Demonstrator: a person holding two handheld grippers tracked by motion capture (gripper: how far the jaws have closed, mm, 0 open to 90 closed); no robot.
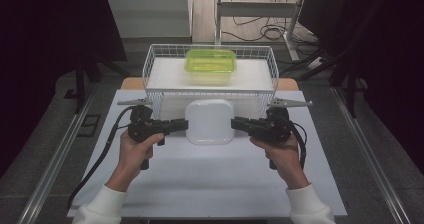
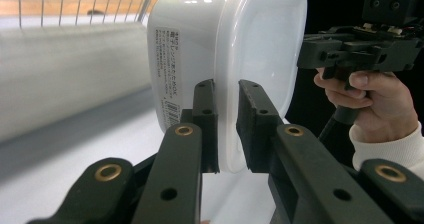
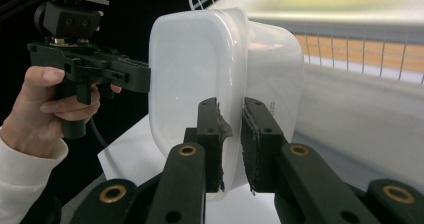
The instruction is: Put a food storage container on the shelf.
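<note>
The white lidded box (image 1: 209, 121) hangs level between both claws — left claw (image 1: 183, 125) clamped on its left rim, right claw (image 1: 236, 123) on its right — just near of the wire basket (image 1: 150, 64), above the worktop (image 1: 200, 184).

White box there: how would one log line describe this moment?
left gripper: shut on white box | right gripper: shut on white box | wire basket: behind, holds green container

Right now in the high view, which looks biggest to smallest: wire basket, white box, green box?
1. wire basket
2. white box
3. green box, though it sits farther away, so box ranking is unsure.
</note>
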